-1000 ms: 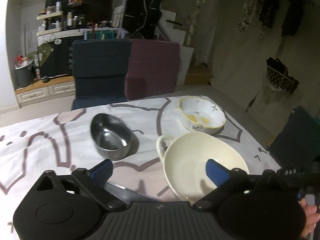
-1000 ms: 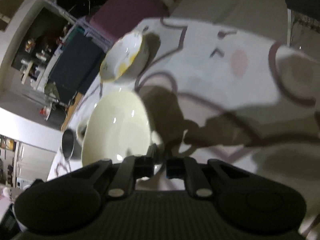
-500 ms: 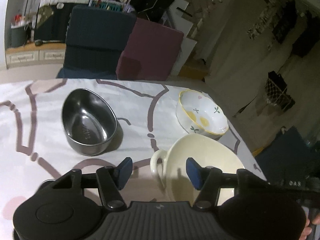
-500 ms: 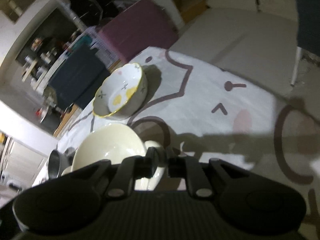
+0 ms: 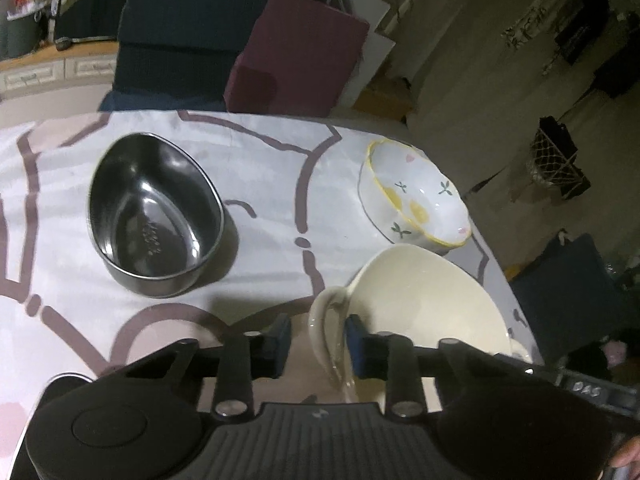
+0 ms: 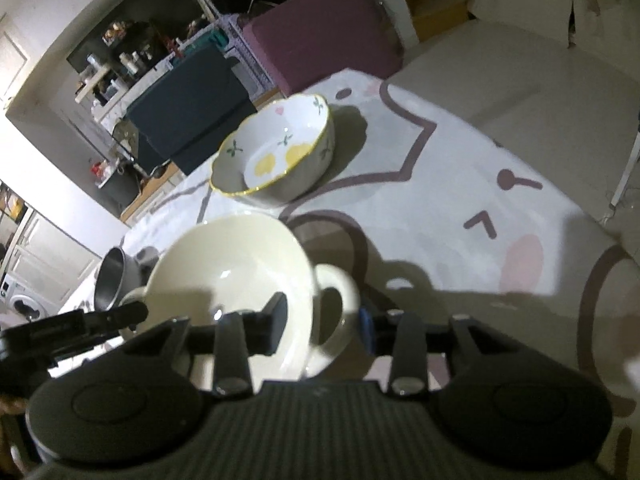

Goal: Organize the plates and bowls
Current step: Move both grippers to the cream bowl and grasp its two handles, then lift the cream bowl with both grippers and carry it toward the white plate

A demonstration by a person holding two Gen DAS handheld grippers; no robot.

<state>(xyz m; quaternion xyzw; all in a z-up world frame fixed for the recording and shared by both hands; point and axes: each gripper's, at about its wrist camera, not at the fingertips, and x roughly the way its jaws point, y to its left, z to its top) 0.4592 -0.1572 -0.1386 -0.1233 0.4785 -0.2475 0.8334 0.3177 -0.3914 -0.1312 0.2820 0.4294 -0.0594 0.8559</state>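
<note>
Cream glaze filled the lower middle of both wrist views: a two-handled cream ceramic bowl (image 5: 424, 312) sat on the counter (image 5: 264, 184), which was spread with a white cloth bearing mauve cartoon outlines. The left gripper (image 5: 314, 340) had its jaws parted and set either side of the bowl's near loop handle, the right-hand pad apparently touching it and the other standing clear, so nothing was clamped. In the right wrist view the right gripper (image 6: 323, 322) likewise straddled the opposite handle (image 6: 338, 296) with its jaws spread, one finger over the bowl's inside and one outside the loop. The step in hand looked like a two-handed pickup of this bowl, caught just short of the squeeze. Beyond it, at the upper right of the left view, stood a white bowl with yellow rim and flower print (image 5: 416, 196), just beside the cream one, and a stainless steel bowl (image 5: 154, 216) sat well apart at the centre left. The next move would probably call for both sets of jaws to close evenly on the handles, then a level lift, presumably toward nesting with another bowl.
</note>
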